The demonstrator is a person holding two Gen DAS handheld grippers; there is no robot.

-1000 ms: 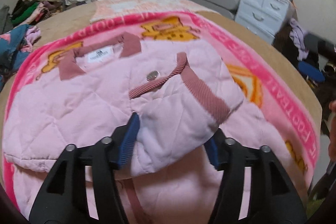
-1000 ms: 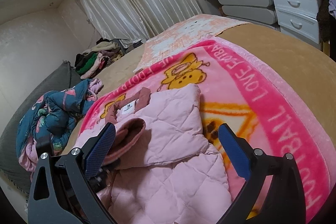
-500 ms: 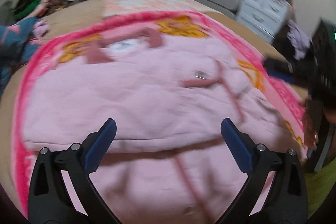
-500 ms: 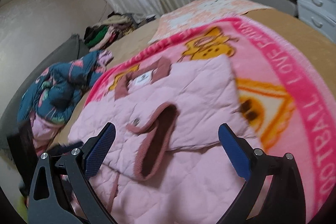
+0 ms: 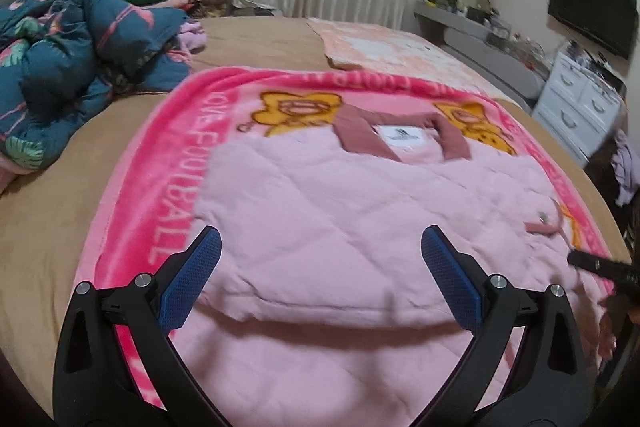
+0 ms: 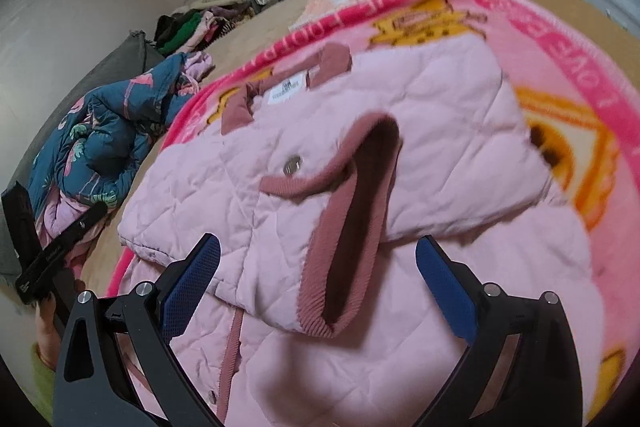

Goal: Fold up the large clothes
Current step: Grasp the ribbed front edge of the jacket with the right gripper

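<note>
Bed (image 5: 260,39) under tan cover, carrying a bright pink cartoon blanket (image 5: 132,187). Spread on that blanket, the pink quilted jacket (image 5: 340,219), collar (image 6: 240,107) toward the far end, one sleeve laid across the chest with its ribbed cuff (image 6: 352,227) gaping toward the right camera. Judged mid-fold: sleeve step done, body not yet doubled over. Next move likely calls for reaching to the near hem or the other side, pinching through thick padding, and carrying it across without dragging the sleeve loose. Left gripper (image 5: 320,283) with fingers wide apart, nothing between them, over the jacket. Right gripper (image 6: 316,287) likewise spread and empty, just short of the cuff. No containers in view.
</note>
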